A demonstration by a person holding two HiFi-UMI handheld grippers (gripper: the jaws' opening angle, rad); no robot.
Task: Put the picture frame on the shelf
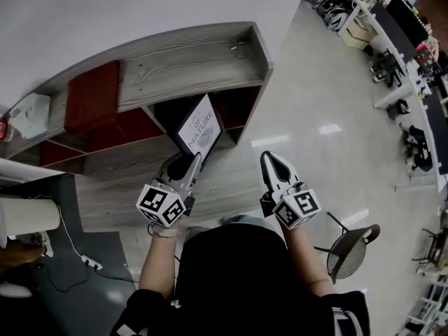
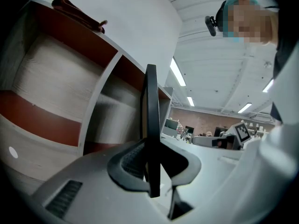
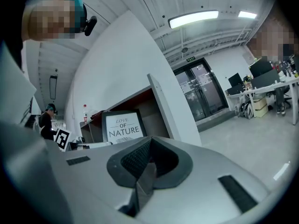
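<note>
Left hand-held gripper (image 1: 189, 163) pinches the black rectangular picture frame (image 1: 201, 126) before the far grey wooden shelf (image 1: 182, 61); right hand-held gripper (image 1: 271, 163) sits pressed together.

Black picture frame (image 1: 201, 126), white print, upright before shelf (image 1: 182, 65).

A plain white wall (image 1: 105, 12) backs the grey wooden shelf (image 1: 189, 61) with dark red panels. The glossy pale floor (image 1: 329, 96) mirrors the ceiling strip lights (image 3: 194, 18). White desks (image 3: 271, 84) line one side, beyond a mesh chair (image 1: 350, 252). Glass double doors (image 3: 205, 94) stand opposite.
</note>
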